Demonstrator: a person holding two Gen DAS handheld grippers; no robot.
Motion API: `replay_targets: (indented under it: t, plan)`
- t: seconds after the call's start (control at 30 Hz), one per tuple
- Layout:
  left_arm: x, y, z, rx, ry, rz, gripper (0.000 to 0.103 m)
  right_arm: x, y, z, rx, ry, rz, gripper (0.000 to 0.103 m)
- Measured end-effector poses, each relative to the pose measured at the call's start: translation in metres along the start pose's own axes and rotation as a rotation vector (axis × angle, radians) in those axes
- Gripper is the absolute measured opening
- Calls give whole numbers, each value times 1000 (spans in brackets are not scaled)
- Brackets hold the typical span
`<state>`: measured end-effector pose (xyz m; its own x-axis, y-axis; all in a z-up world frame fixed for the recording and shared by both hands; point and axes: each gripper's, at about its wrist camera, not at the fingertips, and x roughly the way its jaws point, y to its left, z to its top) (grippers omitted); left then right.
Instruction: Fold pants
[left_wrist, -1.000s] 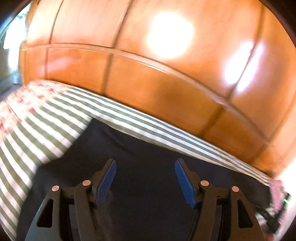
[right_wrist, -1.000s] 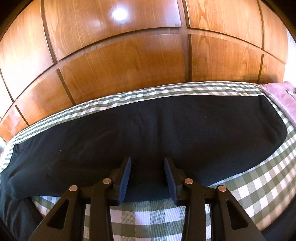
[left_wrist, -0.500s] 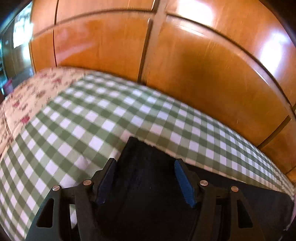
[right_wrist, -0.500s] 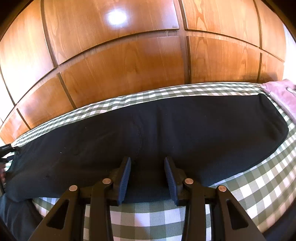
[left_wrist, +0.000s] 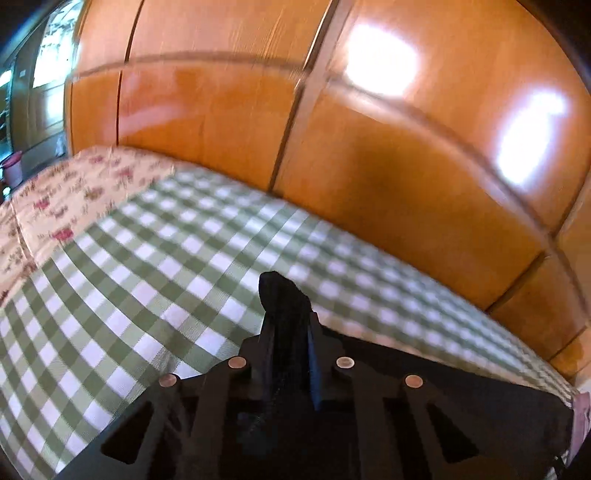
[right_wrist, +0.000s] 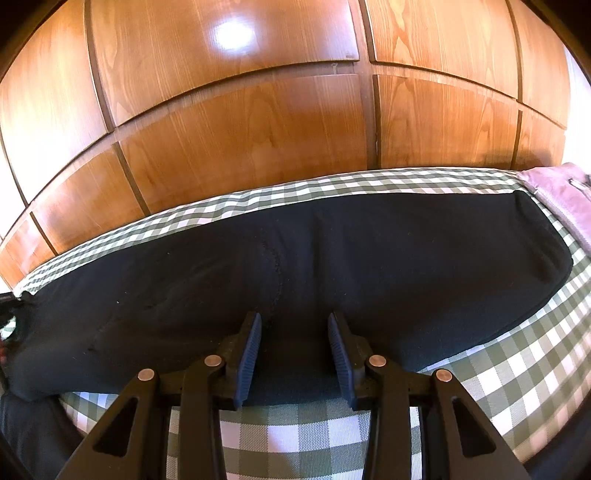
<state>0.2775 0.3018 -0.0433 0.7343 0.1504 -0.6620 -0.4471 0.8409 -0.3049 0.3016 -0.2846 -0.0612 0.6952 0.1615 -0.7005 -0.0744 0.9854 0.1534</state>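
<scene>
My left tongs (left_wrist: 290, 332) are closing on a bunched end of the black pants (right_wrist: 295, 258); a dark tuft of the fabric sticks up and forward from between the pads, so the cloth is pinched there. The left view is motion-blurred. Ahead of the left tongs and to their left lies the green-and-white checked bed cover (left_wrist: 166, 258); farther left a floral sheet (left_wrist: 74, 192) begins. Behind the left tongs to the right, the rest of the pants runs off as a dark strip along the cover.

My right tongs (right_wrist: 294, 347) are partly parted, blue pads apart, not clenched. They sit over the near edge of the pants, about mid-length, with black fabric showing between the fingers. Whether the fingertips press the cloth down I cannot tell; the pads do not pinch it.

From the right tongs the pants stretch as one long flat band, left to right across the cover. The wider end is off to the right, beside a mauve garment (right_wrist: 561, 195) at the right edge. The narrow end is far left, where my other tool just shows at the frame edge. Checked cover lies under and in front of the right tongs too.

Beyond both tongs stands a glossy wooden panelled wardrobe front (right_wrist: 258, 129), with bright light reflections.
</scene>
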Motion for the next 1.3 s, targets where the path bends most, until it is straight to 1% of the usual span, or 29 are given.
replay_targets:
  t: [0.13, 0.27, 0.43, 0.57, 0.73, 0.83, 0.9, 0.93, 1.0, 1.03, 1.1, 1.13, 1.17, 1.2, 1.23, 1.3]
  plan:
    - [-45, 0, -2, -4, -69, -103, 14, 0, 0, 0, -1, 0, -1, 38]
    - [-96, 12, -16, -62, -109, -222, 14, 0, -1, 0, 0, 1, 0, 38]
    - [-145, 28, -44, -101, -137, -299, 14, 0, 0, 1, -2, 4, -3, 38]
    - [-168, 39, -70, -131, -137, -330, 14, 0, -1, 1, -2, 5, -4, 38]
    - [-182, 46, -112, -132, -111, -325, 14, 0, -1, 1, -2, 7, -5, 38]
    - [-173, 53, -136, -154, -60, -298, 14, 0, 1, 1, -9, 9, -14, 38]
    - [-160, 59, -151, -176, -26, -274, 14, -1, 3, 2, -18, 14, -27, 39]
    - [-155, 62, -158, -189, -9, -276, 14, 0, 6, 2, -32, 25, -44, 40]
    - [-152, 69, -163, -229, -17, -311, 14, 3, 12, 4, -62, 52, -75, 42]
    - [-153, 70, -162, -234, -16, -312, 14, 4, 19, 8, -103, 88, -115, 42]
    - [-152, 68, -163, -221, -20, -307, 14, 1, 31, 18, -158, 149, -170, 46]
    - [-153, 69, -164, -218, -25, -310, 14, -6, 35, 23, -144, 148, -148, 46]
    - [-153, 70, -165, -220, -26, -315, 14, -14, 37, 26, -114, 135, -96, 47]
    - [-153, 71, -165, -226, -25, -321, 14, -23, 40, 31, -67, 119, -29, 52]
    - [-152, 71, -166, -228, -24, -325, 14, -29, 44, 35, -35, 109, 9, 56]
    - [-153, 73, -166, -230, -25, -330, 14, -39, 56, 45, 32, 93, 92, 68]
